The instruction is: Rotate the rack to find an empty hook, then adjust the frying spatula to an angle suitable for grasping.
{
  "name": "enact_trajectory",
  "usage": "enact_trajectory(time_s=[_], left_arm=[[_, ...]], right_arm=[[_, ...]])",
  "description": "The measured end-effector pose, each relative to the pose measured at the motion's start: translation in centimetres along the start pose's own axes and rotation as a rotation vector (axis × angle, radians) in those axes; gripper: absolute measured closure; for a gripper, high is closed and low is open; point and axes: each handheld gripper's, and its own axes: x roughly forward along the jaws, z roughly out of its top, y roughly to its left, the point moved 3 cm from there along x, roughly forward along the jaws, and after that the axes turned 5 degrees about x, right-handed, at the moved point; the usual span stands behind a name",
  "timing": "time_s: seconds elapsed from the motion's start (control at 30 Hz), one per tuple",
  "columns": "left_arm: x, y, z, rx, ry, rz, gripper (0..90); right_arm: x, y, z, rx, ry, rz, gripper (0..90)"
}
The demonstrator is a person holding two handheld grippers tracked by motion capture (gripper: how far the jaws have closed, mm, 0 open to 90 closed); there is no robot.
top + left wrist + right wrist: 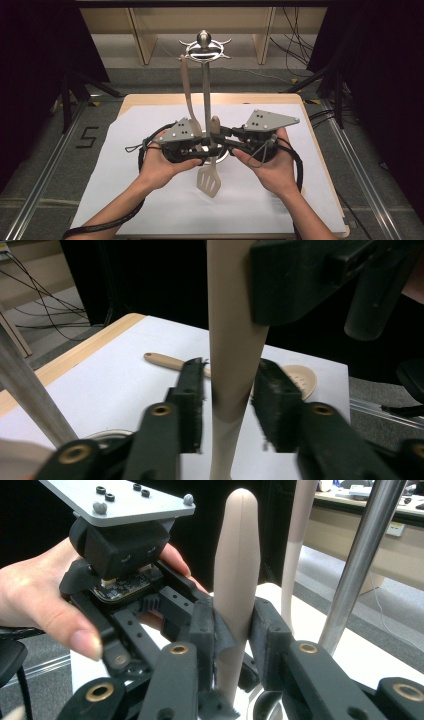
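Presently, both grippers meet at the foot of the utensil stand [204, 75], and the work in hand is judged to be a transfer of the slotted spatula [210, 181] between them, or its hanging on the stand; which of the two cannot be told.

Right gripper [235, 640]: jaws closed on the spatula handle [236, 570], pads touching both flanks, with the rounded handle tip rising well above the jaws; in the high view this gripper [220, 134] sits just right of the stand's pole, with the slotted blade hanging below it, toward the person.

Left gripper [230, 400]: jaws parted, standing either side of a beige handle [231, 340] with a gap visible on each side; it clasps nothing; whether this is the same handle cannot be told. In the high view the left gripper [197, 150] lies just left of the pole, opposite the right one and near it.

Beyond the left jaws, a skimmer spoon [295, 379] lies flat on the white sheet [120, 390]; a second utensil [187, 95] hangs from the stand's top ring, above the left gripper.

Next move, as judged: the handle tip must rise to a free hook on the ring; this calls for a steady grip, a clear path past the pole and the hanging utensil, and the left jaws either closing squarely or backing off.
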Motion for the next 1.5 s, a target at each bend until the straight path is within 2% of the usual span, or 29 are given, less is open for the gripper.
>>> enact_trajectory(time_s=[0.03,0.07,0.1,0.17,0.2,0.3,0.33,0.37,0.43,0.53,0.6,0.73,0.9,0.93,0.97,1.0,1.07,1.1,1.13,1.2,1.23,1.33,1.37,1.4,1.43,1.5], left_arm=[[0.0,0.0,0.1,-0.002,-0.002,0.000,71.1],[0.0,0.0,0.1,0.000,0.000,0.004,71.8],[-0.1,0.0,0.1,0.009,0.005,0.010,72.1],[-0.1,-0.2,0.3,-0.001,0.014,0.035,72.4],[-0.1,-0.2,0.4,0.010,0.027,0.051,72.6],[-0.2,-0.1,0.7,0.015,0.039,0.096,72.8],[-0.2,0.0,0.9,0.015,0.042,0.109,72.8],[-0.2,0.1,1.0,0.012,0.040,0.119,72.8],[-0.2,0.2,1.2,0.010,0.035,0.131,72.9],[-0.1,0.5,1.7,0.006,0.031,0.143,72.9],[0.0,0.7,2.0,0.000,0.028,0.156,72.9],[0.0,1.1,2.4,-0.015,0.025,0.179,72.9],[-0.1,1.6,2.8,-0.024,0.037,0.210,72.9],[-0.1,1.6,2.9,-0.026,0.038,0.216,72.9],[-0.1,1.7,3.0,-0.025,0.039,0.220,72.9],[-0.2,1.8,3.1,-0.025,0.041,0.220,72.9],[-0.2,1.9,3.2,-0.027,0.038,0.225,72.9],[-0.3,1.9,3.3,-0.032,0.035,0.229,72.9],[-0.3,2.0,3.3,-0.032,0.036,0.232,72.9],[-0.2,2.1,3.3,-0.042,0.036,0.231,72.9],[-0.2,2.1,3.4,-0.047,0.035,0.232,72.9],[-0.2,2.1,3.6,-0.063,0.032,0.242,72.9],[-0.2,2.1,3.7,-0.070,0.032,0.243,72.9],[-0.2,2.1,3.8,-0.074,0.036,0.247,72.9],[-0.2,2.1,3.8,-0.077,0.035,0.252,72.9],[-0.3,2.2,4.0,-0.074,0.039,0.259,72.9]], right_arm=[[0.0,0.1,0.0,0.009,0.003,-0.005,74.7],[0.0,0.0,0.0,-0.007,-0.003,-0.010,74.6],[0.0,0.0,0.0,0.004,-0.001,-0.005,74.6],[0.0,-0.1,0.0,-0.013,-0.011,-0.004,74.4],[0.1,-0.1,-0.1,-0.014,-0.018,-0.009,74.2],[0.1,0.1,-0.2,0.008,-0.028,-0.021,65.5],[0.0,0.0,-0.1,-0.007,-0.046,-0.035,62.9],[-0.2,0.1,-0.2,0.021,-0.048,-0.051,61.2],[-0.7,0.1,-0.2,0.026,-0.063,-0.067,59.3],[-1.8,-0.3,-0.4,0.033,-0.092,-0.120,58.8],[-2.6,-0.6,-0.9,0.063,-0.107,-0.147,58.8],[-4.1,-2.1,-2.8,0.085,-0.085,-0.220,58.8],[-5.5,-3.7,-6.3,0.154,-0.004,-0.289,59.0],[-5.7,-3.9,-7.0,0.160,0.002,-0.294,59.0],[-6.0,-4.5,-7.8,0.146,0.019,-0.311,59.0],[-6.2,-4.4,-8.5,0.189,0.033,-0.318,59.1],[-6.5,-4.9,-9.4,0.175,0.040,-0.337,59.1],[-6.8,-5.0,-9.8,0.169,0.061,-0.340,59.2],[-7.0,-5.1,-10.3,0.196,0.062,-0.357,59.3],[-7.3,-5.1,-10.7,0.232,0.073,-0.359,59.4],[-7.4,-5.5,-11.0,0.213,0.069,-0.369,59.4],[-7.5,-5.3,-11.2,0.246,0.059,-0.385,59.4],[-7.6,-5.6,-11.2,0.208,0.057,-0.373,59.4],[-7.7,-5.5,-11.2,0.212,0.065,-0.371,59.4],[-7.7,-5.3,-11.3,0.238,0.070,-0.370,59.4],[-7.7,-5.2,-11.4,0.245,0.074,-0.378,59.4]])
